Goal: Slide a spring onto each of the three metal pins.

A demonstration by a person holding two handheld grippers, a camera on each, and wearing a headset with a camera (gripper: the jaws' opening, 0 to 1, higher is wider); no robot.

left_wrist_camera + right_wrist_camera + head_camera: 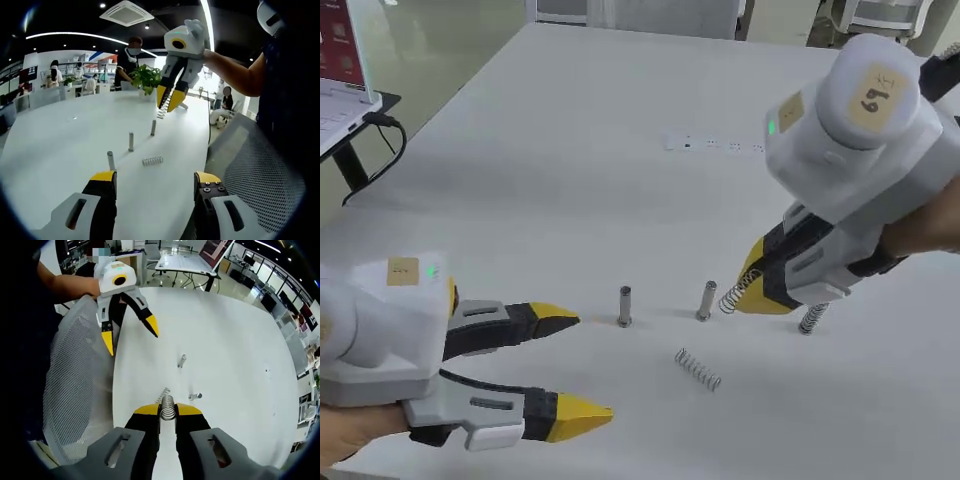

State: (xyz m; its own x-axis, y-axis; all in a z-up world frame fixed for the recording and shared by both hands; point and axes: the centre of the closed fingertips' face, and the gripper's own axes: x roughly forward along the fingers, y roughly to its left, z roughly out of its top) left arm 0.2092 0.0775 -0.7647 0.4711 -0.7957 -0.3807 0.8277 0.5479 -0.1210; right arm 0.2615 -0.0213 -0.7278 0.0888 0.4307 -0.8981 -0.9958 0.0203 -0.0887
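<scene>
Two bare metal pins stand upright on the white table: one point(624, 305) in the middle, one point(706, 300) just right of it. A third pin point(811, 318) further right has a spring on it and is partly hidden by my right gripper point(750, 298). That gripper is shut on a spring point(732, 293), which hangs close beside the second pin; the held spring point(168, 406) faces me end-on between the jaws. A loose spring point(698, 369) lies flat in front of the pins. My left gripper point(582, 365) stands open at the lower left, apart from the pins.
A laptop point(338, 85) sits on a stand at the far left. A small white strip point(712, 145) lies further back on the table. A grey mesh chair point(255, 165) stands by the table's near edge. People stand in the background.
</scene>
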